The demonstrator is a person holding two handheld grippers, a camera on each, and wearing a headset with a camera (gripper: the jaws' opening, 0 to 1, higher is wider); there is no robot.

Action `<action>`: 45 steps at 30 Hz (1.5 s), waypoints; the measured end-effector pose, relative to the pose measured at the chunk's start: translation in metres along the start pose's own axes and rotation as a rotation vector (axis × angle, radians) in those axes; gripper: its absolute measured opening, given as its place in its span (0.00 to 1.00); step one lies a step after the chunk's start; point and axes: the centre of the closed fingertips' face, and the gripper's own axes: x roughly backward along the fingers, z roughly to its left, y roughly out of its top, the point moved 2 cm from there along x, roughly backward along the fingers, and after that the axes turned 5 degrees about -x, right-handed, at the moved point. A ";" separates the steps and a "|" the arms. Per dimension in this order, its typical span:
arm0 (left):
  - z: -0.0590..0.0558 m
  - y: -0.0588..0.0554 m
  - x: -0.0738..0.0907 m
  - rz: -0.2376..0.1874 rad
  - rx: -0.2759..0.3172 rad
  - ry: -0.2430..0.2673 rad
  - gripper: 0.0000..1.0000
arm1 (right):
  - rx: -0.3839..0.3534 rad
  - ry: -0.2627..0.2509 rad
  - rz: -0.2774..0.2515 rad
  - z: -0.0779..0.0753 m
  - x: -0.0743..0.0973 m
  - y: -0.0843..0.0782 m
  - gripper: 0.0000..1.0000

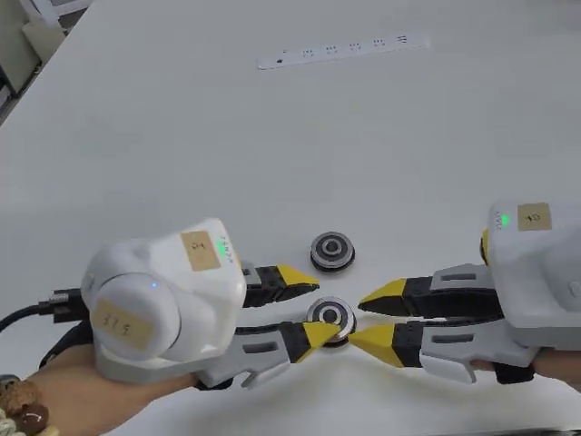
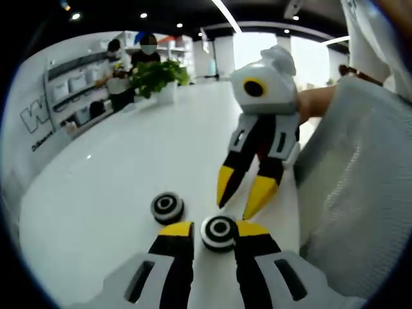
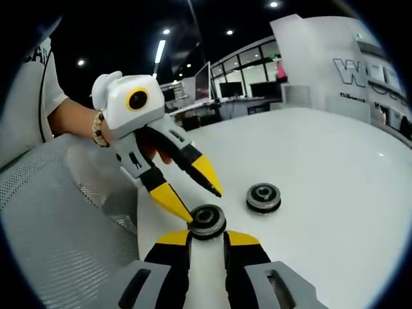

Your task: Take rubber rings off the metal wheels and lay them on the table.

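Two rubber-ringed metal wheels lie flat on the white table: the near wheel between the two claws, the far wheel just beyond it. The left gripper stands part open, one yellow tip against the near wheel's rim and the other apart from it, so nothing is clamped. The right gripper is likewise spread, with its tips just short of the same wheel, and holds nothing. We judge the metal stiff, fairly heavy and smooth — apt to slide on the table — and the black rubber ring soft and stretchy. We would pin the wheel with one claw and pinch the ring's outer edge with the other.
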 end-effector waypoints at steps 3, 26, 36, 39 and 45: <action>-0.002 -0.002 -0.002 0.003 0.016 -0.014 0.23 | 0.011 0.001 0.003 -0.001 -0.001 0.000 0.16; -0.006 -0.004 0.000 -0.032 0.049 -0.023 0.14 | 0.057 0.043 0.040 -0.002 -0.011 -0.004 0.18; -0.006 -0.003 -0.002 -0.038 0.052 -0.040 0.14 | 0.113 0.039 0.038 -0.002 -0.008 -0.005 0.15; -0.006 -0.003 -0.004 -0.040 0.049 -0.043 0.14 | 0.125 0.037 0.044 -0.002 -0.006 -0.005 0.15; -0.006 -0.002 -0.006 -0.046 0.045 -0.045 0.14 | 0.151 0.028 0.055 -0.002 -0.004 -0.005 0.14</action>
